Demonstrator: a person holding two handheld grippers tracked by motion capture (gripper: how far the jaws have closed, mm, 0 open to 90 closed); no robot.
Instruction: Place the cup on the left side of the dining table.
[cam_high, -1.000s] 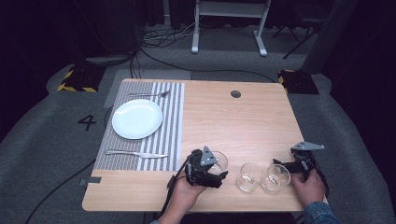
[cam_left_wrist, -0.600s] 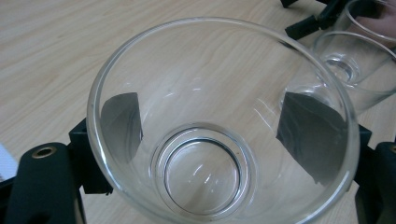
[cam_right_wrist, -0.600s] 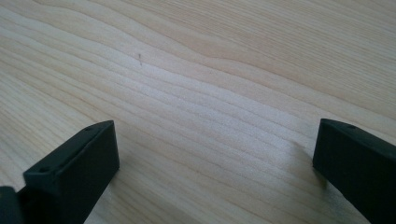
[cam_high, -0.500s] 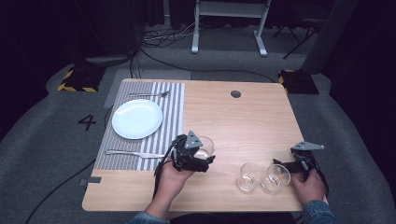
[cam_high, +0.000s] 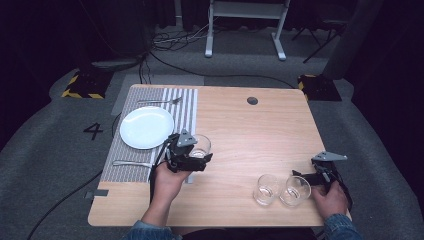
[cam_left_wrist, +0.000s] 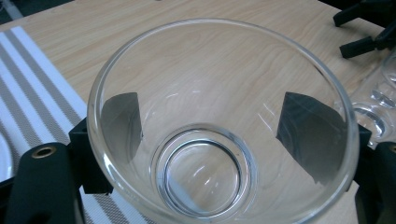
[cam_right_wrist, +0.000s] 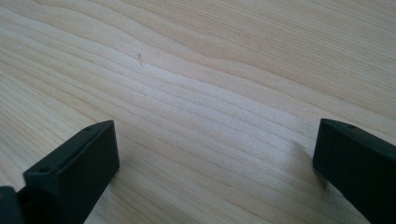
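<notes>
My left gripper (cam_high: 196, 153) is shut on a clear empty glass (cam_high: 201, 144), held upright just right of the striped placemat (cam_high: 186, 107). In the left gripper view the glass (cam_left_wrist: 205, 175) is seen from above, with the gripper (cam_left_wrist: 217, 130) pressing a black jaw against each side of it. Two more clear glasses (cam_high: 266, 189) (cam_high: 295, 190) stand side by side near the table's front right. My right gripper (cam_high: 306, 177) rests just right of them, apart from the nearer glass. Its own view has the gripper (cam_right_wrist: 215, 163) open over bare wood.
On the placemat lie a white plate (cam_high: 146, 127), a fork (cam_high: 159, 101) behind it and another utensil (cam_high: 131, 163) in front. A dark round grommet (cam_high: 252, 100) sits at the back of the wooden table (cam_high: 250, 135). The table's front edge runs close to both hands.
My left gripper has carried the glass left and away from the person, from beside the other two glasses to the placemat's right edge. The right gripper has stayed put.
</notes>
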